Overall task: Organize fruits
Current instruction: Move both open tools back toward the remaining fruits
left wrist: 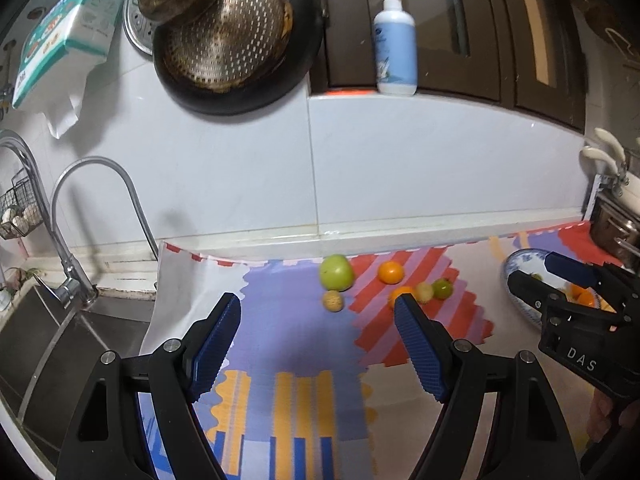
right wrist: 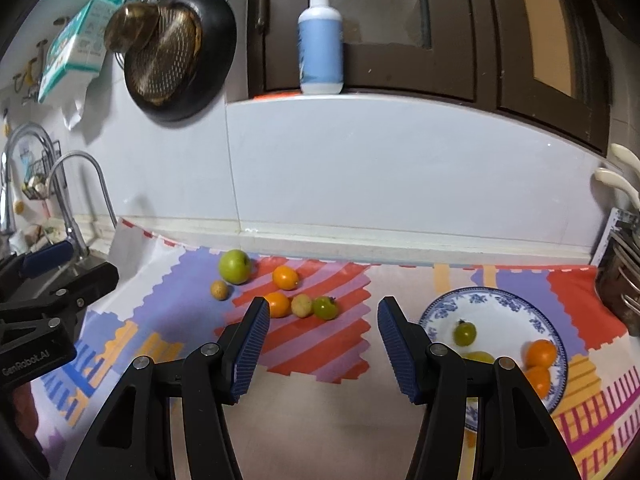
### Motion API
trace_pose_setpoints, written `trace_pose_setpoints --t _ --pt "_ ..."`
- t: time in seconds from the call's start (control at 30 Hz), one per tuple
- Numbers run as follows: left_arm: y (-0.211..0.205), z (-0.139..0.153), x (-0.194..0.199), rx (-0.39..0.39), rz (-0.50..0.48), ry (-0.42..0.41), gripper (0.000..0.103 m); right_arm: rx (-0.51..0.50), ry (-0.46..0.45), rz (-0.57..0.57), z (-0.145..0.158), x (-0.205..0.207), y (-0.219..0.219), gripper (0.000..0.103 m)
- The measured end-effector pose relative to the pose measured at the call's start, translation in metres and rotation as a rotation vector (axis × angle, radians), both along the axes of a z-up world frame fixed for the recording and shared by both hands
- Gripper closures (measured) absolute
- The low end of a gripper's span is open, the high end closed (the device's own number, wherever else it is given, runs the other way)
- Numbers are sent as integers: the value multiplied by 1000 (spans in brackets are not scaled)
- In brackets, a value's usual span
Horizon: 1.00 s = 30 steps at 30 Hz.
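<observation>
Loose fruits lie on the patterned mat: a green apple (right wrist: 235, 266), a small tan fruit (right wrist: 219, 290), two oranges (right wrist: 285, 277) (right wrist: 277, 304), a pale yellow fruit (right wrist: 301, 305) and a small green fruit (right wrist: 325, 308). A blue-and-white plate (right wrist: 496, 300) to the right holds a green fruit (right wrist: 465, 333), oranges (right wrist: 541, 353) and a yellow fruit. My right gripper (right wrist: 323, 312) hovers open in front of the loose fruits, nothing between its fingers. My left gripper (left wrist: 318, 307) is open and empty too, short of the apple (left wrist: 336, 272). It appears in the right wrist view at the left edge.
A sink (left wrist: 60, 328) with a curved tap (left wrist: 96, 200) lies left of the mat. A black pan (left wrist: 236, 40) hangs on the white tiled wall. A pump bottle (left wrist: 395, 44) stands on the ledge. A metal rack (right wrist: 620, 280) sits at the far right.
</observation>
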State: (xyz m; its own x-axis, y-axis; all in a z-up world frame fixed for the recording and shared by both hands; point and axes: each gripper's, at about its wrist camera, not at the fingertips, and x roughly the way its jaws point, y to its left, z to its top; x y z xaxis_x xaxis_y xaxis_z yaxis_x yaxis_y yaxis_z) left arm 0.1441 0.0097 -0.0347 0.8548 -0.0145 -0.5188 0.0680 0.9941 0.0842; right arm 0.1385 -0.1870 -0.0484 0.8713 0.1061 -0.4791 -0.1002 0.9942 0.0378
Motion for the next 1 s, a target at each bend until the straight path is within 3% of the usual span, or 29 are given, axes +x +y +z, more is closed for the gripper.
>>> trace_pose_setpoints --t 0.63,0.9,1.0 --pt "4 -72 91 5 -30 168 25 20 213 10 -65 98 4 46" --pt "1 -96 118 0 -55 221 31 -9 251 6 -80 122 5 47" --pt "-2 -100 125 -1 -61 234 35 -25 257 11 -84 126 6 51"
